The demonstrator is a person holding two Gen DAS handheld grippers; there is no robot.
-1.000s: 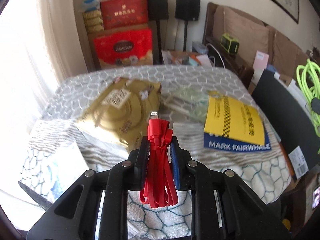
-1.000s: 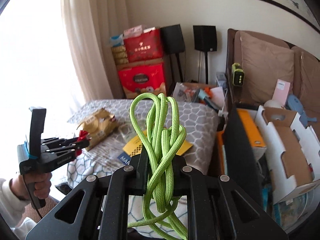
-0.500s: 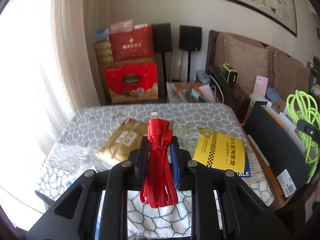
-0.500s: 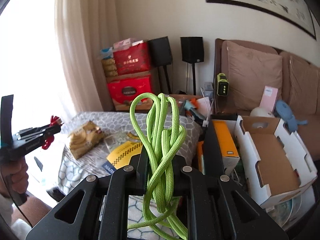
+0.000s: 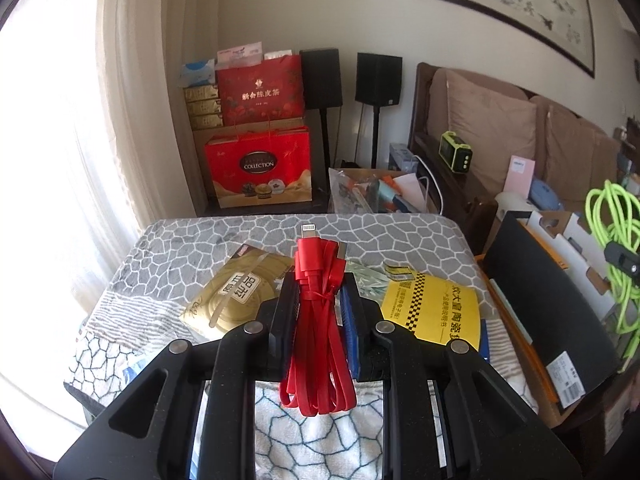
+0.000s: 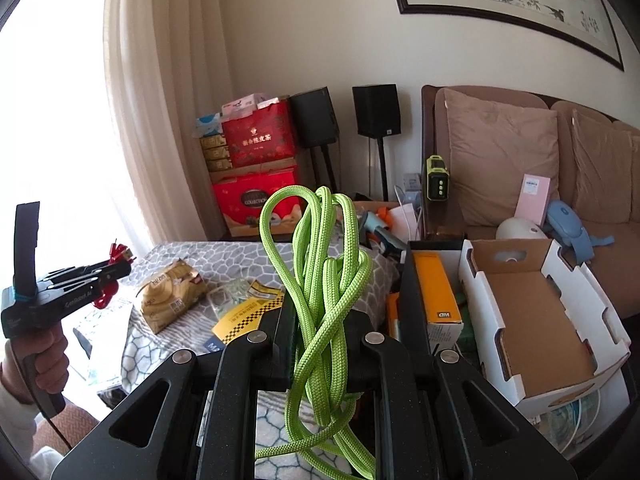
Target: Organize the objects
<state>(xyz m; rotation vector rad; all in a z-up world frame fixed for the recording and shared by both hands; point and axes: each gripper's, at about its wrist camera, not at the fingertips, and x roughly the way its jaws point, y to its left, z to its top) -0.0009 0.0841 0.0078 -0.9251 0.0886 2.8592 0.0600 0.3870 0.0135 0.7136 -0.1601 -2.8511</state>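
My left gripper point(image 5: 319, 292) is shut on a bundled red flat cable point(image 5: 318, 328), held above the patterned table point(image 5: 224, 236); it also shows at the left of the right wrist view point(image 6: 120, 264). My right gripper point(image 6: 320, 312) is shut on a coiled green rope point(image 6: 320, 280), held in the air right of the table; the rope also shows at the right edge of the left wrist view point(image 5: 616, 248). An open white cardboard box point(image 6: 540, 312) stands to the right, its inside bare.
On the table lie a gold packet point(image 5: 240, 292), a yellow booklet point(image 5: 436, 312) and a clear bag point(image 6: 236, 292). A black-and-orange box point(image 6: 432, 292) stands between table and cardboard box. Red gift boxes point(image 5: 260, 168), speakers point(image 5: 378, 78) and a sofa point(image 6: 520, 168) lie behind.
Both grippers have pulled up and back from the table, still holding their cables. The table looks farther away and more of the room and wall shows.
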